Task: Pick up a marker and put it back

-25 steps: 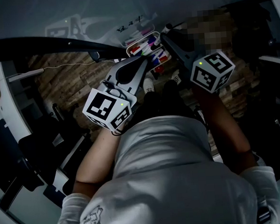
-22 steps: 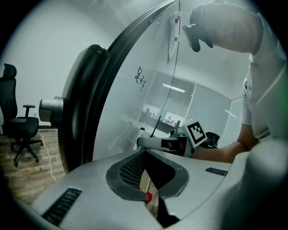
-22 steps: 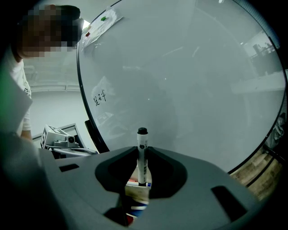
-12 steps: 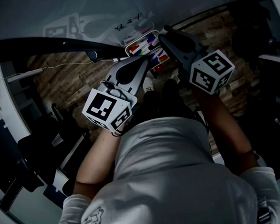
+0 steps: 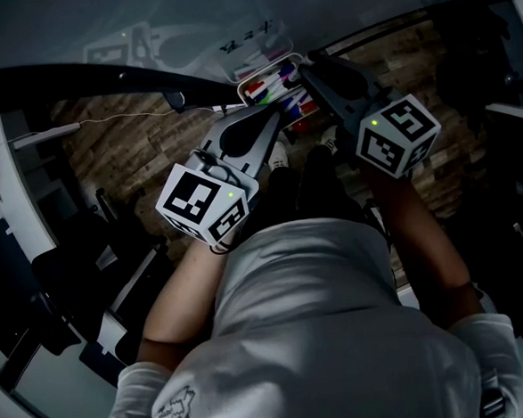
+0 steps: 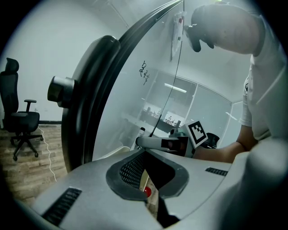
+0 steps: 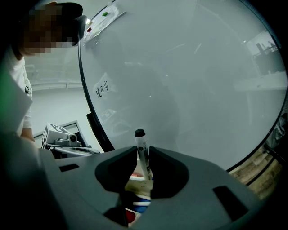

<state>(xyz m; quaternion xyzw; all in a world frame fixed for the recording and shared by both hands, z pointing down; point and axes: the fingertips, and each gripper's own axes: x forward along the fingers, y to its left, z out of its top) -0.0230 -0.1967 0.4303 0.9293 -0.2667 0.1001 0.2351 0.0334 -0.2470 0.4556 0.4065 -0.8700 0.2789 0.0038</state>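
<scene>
The grey left gripper and right gripper point their fingers at a clear plastic tray of coloured markers above brown wood-plank floor.

An office: a large whiteboard, a black swivel chair, wood-plank floor.

Glossy whiteboard, wood-plank floor, smooth plastic marker, cloth shirt

Wood-plank floor, black office chair against a white wall, large black-framed whiteboard, dim light.
</scene>
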